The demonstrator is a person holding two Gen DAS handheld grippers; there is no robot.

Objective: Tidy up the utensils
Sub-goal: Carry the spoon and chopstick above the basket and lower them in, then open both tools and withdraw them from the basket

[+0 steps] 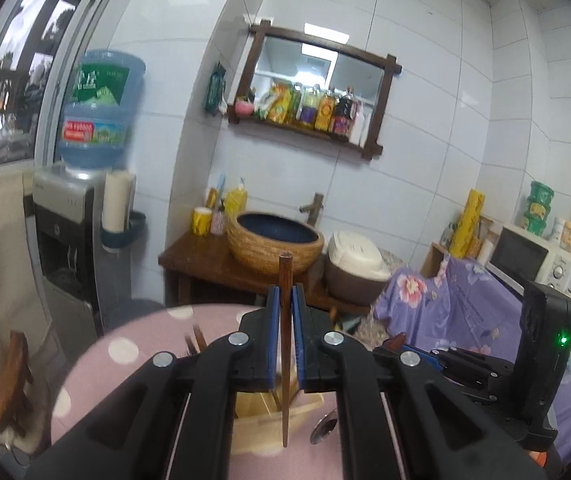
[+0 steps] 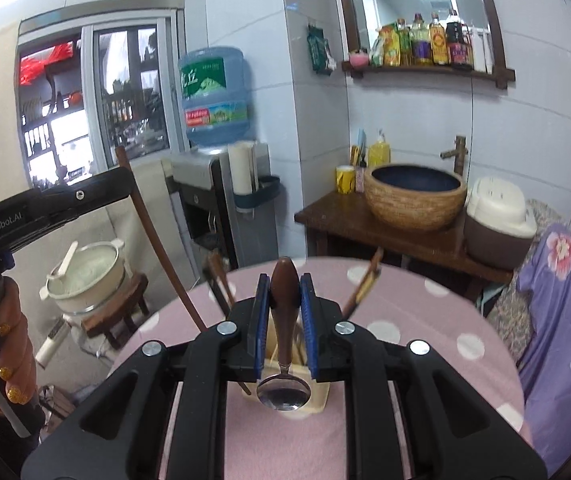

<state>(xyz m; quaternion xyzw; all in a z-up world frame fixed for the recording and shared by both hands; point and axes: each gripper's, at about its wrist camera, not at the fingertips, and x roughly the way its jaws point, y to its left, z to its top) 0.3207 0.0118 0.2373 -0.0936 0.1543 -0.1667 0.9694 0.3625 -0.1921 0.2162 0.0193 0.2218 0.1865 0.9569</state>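
The left gripper [image 1: 284, 300] is clamped on a slim dark wooden chopstick [image 1: 285, 344] held upright; the right gripper [image 2: 284, 300] grips the brown wooden handle of a steel spoon [image 2: 284, 380], bowl hanging near. Both hang above the cream plastic utensil holder [image 2: 321, 400] on the pink dotted tablecloth [image 2: 425, 320]. Keep each utensil vertical and lower it straight into its own slot before letting go.
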